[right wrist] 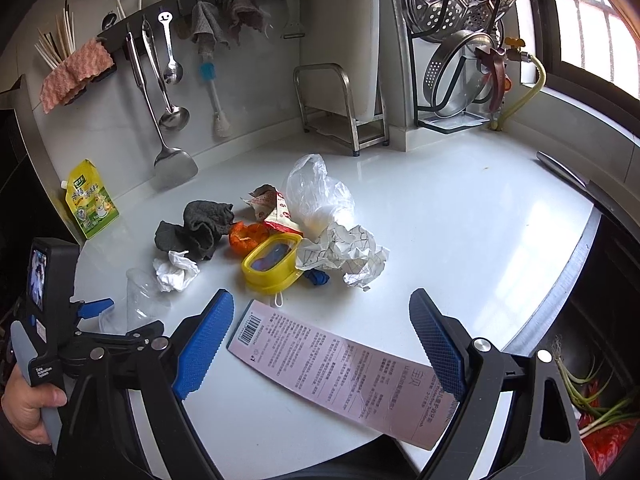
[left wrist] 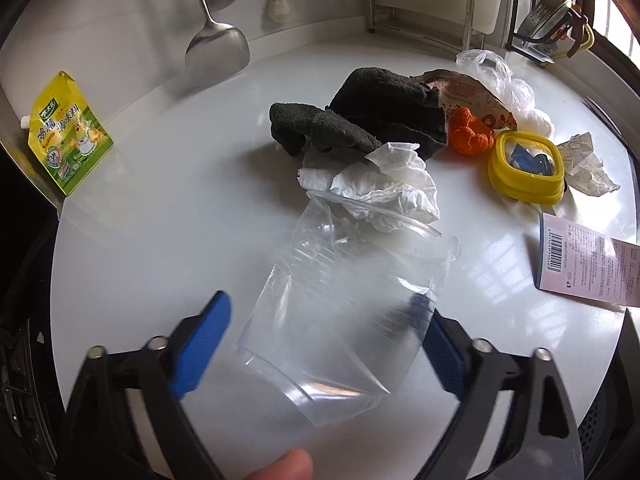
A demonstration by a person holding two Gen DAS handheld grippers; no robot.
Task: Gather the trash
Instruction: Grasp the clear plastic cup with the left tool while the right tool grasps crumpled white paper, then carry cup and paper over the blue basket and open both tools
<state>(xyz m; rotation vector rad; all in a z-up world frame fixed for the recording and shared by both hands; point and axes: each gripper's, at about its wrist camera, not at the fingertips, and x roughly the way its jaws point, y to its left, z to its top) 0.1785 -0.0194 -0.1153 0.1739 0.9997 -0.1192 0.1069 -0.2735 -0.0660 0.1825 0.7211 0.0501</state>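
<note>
Left wrist view: left gripper hangs over a clear, crinkled zip bag on a glossy white counter.
Its ribbed blue pads stand apart either side of the bag, not pressing it. Crumpled white tissue touches the bag's mouth, beside a fuzzy dark cloth. The right gripper, also wide open, straddles a flat pink card overhanging the counter's front edge.

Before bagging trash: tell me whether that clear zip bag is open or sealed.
Open: the clear zip bag has its zip strips parted, mouth gaping toward the crumpled tissue.
</note>
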